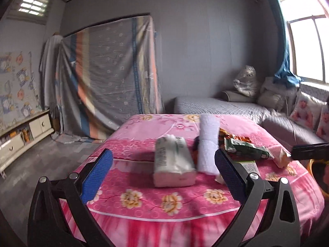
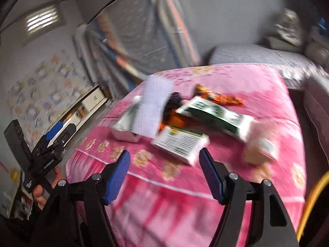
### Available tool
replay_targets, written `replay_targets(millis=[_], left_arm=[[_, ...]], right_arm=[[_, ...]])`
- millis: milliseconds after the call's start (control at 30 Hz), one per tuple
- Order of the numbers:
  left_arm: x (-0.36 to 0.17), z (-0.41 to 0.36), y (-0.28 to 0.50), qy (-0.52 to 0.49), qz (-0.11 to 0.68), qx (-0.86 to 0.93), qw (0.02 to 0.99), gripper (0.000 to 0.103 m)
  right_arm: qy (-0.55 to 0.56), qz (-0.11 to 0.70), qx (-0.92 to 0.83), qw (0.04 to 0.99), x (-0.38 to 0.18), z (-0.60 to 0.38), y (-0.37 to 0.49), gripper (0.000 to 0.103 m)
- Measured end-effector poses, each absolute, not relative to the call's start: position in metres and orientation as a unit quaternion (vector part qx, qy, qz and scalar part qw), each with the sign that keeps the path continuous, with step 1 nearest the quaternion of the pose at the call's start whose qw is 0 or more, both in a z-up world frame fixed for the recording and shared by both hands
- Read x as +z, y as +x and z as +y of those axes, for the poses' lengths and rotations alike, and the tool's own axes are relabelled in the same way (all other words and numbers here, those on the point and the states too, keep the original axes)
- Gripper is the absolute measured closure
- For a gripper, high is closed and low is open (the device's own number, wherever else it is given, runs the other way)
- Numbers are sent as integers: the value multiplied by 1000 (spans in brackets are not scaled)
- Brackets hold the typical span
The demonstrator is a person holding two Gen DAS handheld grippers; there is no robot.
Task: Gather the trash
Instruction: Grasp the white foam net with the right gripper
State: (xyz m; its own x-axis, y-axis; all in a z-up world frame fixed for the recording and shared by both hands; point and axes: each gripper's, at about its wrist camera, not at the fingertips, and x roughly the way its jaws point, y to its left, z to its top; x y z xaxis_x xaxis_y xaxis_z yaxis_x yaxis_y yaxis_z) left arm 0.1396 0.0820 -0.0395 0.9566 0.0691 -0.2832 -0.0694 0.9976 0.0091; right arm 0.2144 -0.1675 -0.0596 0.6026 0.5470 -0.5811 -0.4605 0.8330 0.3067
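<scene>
A table under a pink floral cloth [image 1: 164,210] carries the litter. In the left wrist view I see a white tissue pack [image 1: 174,162], a folded white towel [image 1: 207,144], a green-and-white carton [image 1: 244,149], an orange wrapper [image 1: 232,135] and a pale pack [image 1: 279,156]. My left gripper [image 1: 163,154] is open and empty, short of the tissue pack. The right wrist view is blurred. My right gripper [image 2: 164,152] is open with nothing between its pads, just short of a white box with a green label [image 2: 181,144]. Behind that box lie the carton [image 2: 216,117] and the towel [image 2: 154,107].
A yellow rim [image 2: 312,199] curves in at the right, beside the table. A grey sofa [image 1: 226,107] with cushions runs under the window [image 1: 308,47]. A draped cloth [image 1: 107,78] and a low cabinet [image 1: 24,142] stand at the left. A hand [image 2: 39,193] holds the left gripper.
</scene>
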Motion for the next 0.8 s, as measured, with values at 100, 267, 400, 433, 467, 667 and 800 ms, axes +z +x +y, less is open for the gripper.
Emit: replay_targets(millis=[100, 267, 400, 433, 467, 667, 800], left_arm=[[-42, 98, 138, -22, 150, 44, 987, 8], [-50, 128, 136, -68, 164, 37, 983, 8], [-52, 144, 133, -111, 186, -20, 976, 8], [-54, 146, 131, -113, 188, -24, 975, 8], [-55, 145, 129, -113, 189, -23, 975, 8], [-64, 143, 136, -86, 225, 0, 971, 8], [-76, 142, 162, -88, 267, 1, 960, 8]], right_arm=[[44, 359, 286, 887, -60, -120, 246, 37], [46, 398, 263, 878, -68, -82, 299, 37], [37, 415, 231, 879, -77, -60, 334, 37], [40, 422, 225, 877, -80, -56, 341, 37], [50, 433, 225, 871, -84, -54, 347, 37], [53, 462, 217, 858, -101, -38, 366, 51], [44, 471, 214, 855, -111, -43, 365, 77]])
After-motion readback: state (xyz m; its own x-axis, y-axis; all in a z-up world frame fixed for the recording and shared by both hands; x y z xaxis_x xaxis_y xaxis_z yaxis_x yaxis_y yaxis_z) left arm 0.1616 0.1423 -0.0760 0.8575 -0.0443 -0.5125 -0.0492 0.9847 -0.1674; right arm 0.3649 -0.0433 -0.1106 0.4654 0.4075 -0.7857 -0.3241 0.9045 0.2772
